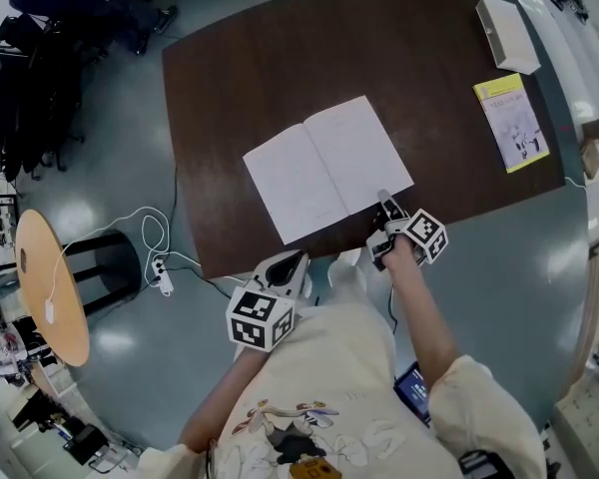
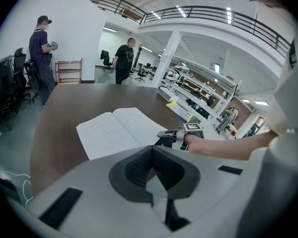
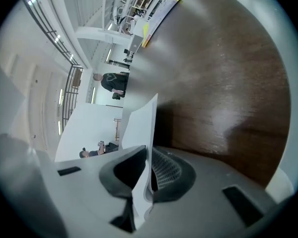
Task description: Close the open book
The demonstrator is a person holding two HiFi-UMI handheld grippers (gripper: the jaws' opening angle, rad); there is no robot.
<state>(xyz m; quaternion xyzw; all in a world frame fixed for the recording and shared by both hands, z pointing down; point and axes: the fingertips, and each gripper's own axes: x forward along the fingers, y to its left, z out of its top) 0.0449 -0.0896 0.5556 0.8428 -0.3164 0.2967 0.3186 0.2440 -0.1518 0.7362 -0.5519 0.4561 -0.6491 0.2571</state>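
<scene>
An open white book (image 1: 324, 168) lies flat on the dark brown table (image 1: 280, 58), its pages up. My right gripper (image 1: 384, 203) is at the book's near right corner and is shut on the edge of the right-hand page (image 3: 139, 128), which stands between its pads (image 3: 164, 170). In the left gripper view the book (image 2: 116, 130) lies ahead, with the right gripper (image 2: 171, 135) at its near corner. My left gripper (image 1: 295, 262) hangs just off the table's near edge, below the book's left page, touching nothing. Its jaws (image 2: 151, 152) meet with nothing between them.
A yellow booklet (image 1: 512, 120) and a white box (image 1: 506, 33) lie at the table's far right. On the floor to the left are a round wooden table (image 1: 50, 287) and a power strip with white cable (image 1: 160, 272). Two people (image 2: 42, 48) (image 2: 124, 58) stand beyond the table.
</scene>
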